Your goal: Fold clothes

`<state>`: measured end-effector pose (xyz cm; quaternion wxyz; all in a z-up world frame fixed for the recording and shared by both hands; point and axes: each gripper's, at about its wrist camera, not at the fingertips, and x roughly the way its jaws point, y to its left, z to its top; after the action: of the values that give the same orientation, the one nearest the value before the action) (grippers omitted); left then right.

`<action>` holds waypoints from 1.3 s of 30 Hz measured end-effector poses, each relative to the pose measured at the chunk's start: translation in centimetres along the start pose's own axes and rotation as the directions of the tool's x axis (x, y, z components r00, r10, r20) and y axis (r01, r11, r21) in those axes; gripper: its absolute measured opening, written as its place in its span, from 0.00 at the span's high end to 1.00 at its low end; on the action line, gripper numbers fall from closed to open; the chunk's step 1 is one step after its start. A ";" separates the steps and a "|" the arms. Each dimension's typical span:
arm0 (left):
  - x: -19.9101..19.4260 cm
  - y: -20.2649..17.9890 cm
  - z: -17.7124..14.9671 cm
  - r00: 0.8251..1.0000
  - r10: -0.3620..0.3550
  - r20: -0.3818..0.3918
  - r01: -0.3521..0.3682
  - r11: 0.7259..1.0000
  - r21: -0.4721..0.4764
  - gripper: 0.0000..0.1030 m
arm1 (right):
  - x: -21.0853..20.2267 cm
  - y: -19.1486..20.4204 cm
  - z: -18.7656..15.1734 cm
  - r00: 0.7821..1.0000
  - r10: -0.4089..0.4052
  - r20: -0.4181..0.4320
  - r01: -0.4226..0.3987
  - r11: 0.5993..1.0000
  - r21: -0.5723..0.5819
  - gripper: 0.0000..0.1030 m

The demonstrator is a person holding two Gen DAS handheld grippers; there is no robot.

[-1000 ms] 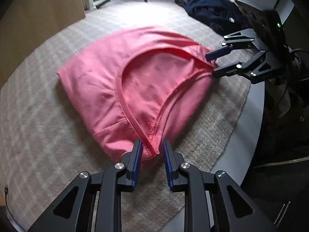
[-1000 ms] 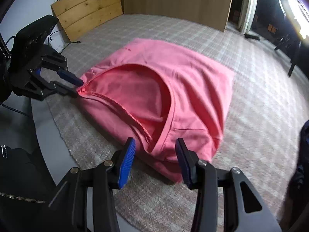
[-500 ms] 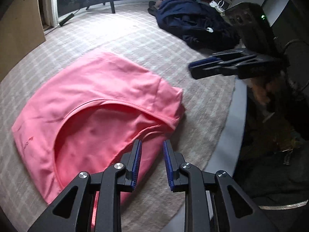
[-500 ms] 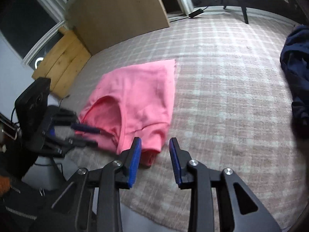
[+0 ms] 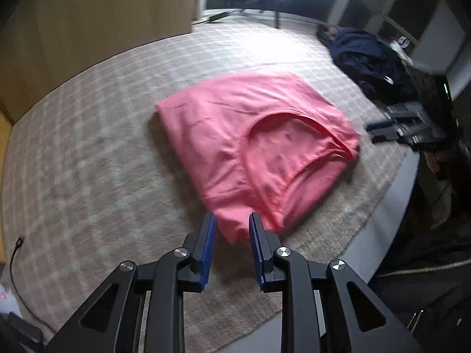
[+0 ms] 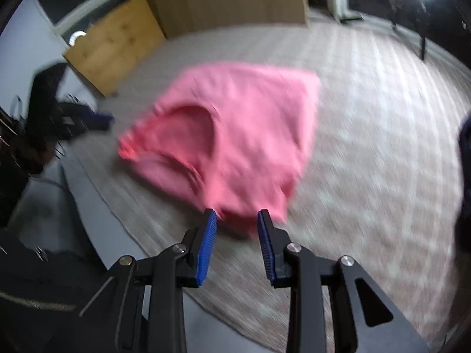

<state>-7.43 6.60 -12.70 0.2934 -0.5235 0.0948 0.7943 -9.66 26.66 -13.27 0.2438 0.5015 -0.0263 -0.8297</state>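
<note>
1. Two claws are in my hands, and I start on the left. My left claw (image 5: 232, 220) points down at the near corner of the pink top (image 5: 235, 135). Its jaws are narrow, with a small gap. The corner shows in the gap, but I do not think the pads pinch it.
2. Next, in the middle, the pink top lies flat on the checked mat (image 5: 88, 147), near the edge by me. It looks folded into a neat, thick block, with the round neck hole on top. So I think most of the folding on this one is done. Maybe one more fold or a little tidy-up is left.
3. Then comes my right claw (image 6: 237, 216), at the other near corner of the top. Its jaws are narrow too. This view is blurry, but I see a gap and no cloth squeezed in it.
4. Far to the right, a pile of dark blue clothes (image 5: 365, 58) lies bunched up, well apart from the top. I think that pile is not yet folded.
</note>
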 end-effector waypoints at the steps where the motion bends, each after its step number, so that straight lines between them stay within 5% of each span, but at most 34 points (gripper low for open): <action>1: 0.4 -0.4 0.0 1.000 -0.008 0.000 0.008 1.000 0.017 0.79 | 0.5 0.7 0.8 1.000 0.018 0.006 -0.018 1.000 -0.022 0.72; 5: 2.1 -1.3 0.8 0.998 -0.062 0.005 0.061 0.997 0.036 0.78 | 3.6 2.7 2.5 0.997 0.072 -0.019 -0.073 0.992 -0.107 0.72; 9: 4.7 -1.5 -0.1 0.993 0.001 -0.115 0.008 0.997 0.073 0.77 | 6.5 1.8 1.6 0.988 0.033 -0.154 -0.051 0.992 -0.111 0.75; 17: 0.8 -3.4 1.1 0.999 -0.037 -0.001 0.037 0.992 0.118 0.70 | -0.4 -0.4 1.8 0.992 0.118 0.031 -0.119 0.993 0.009 0.76; 22: 2.9 0.2 1.8 0.999 -0.037 -0.017 0.037 0.999 -0.007 0.70 | 2.1 -2.2 2.3 0.998 0.050 0.030 -0.052 0.997 0.060 0.76; 25: 4.7 1.0 0.8 0.996 -0.024 -0.082 0.022 0.999 -0.027 0.70 | 4.9 -2.8 1.0 0.993 0.038 -0.116 -0.029 0.997 0.078 0.76; 30: 0.4 2.0 -0.9 0.999 -0.029 -0.032 0.026 0.996 -0.088 0.69 | 0.9 -2.2 1.7 0.998 0.009 -0.063 -0.006 0.999 0.044 0.76; 35: -0.1 3.4 -2.0 1.000 -0.013 0.004 0.014 0.985 -0.172 0.69 | 1.2 1.5 5.4 0.994 0.108 0.004 -0.107 0.993 -0.044 0.76; 39: 0.9 2.6 -1.6 1.000 -0.023 0.021 0.026 0.985 -0.168 0.69 | 4.5 4.7 7.4 0.991 0.130 -0.043 -0.135 0.979 -0.154 0.76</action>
<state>-7.86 4.11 -14.63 0.2588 -0.5399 0.0183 0.8007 -15.82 19.08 -11.92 0.3375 0.4916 0.0096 -0.8027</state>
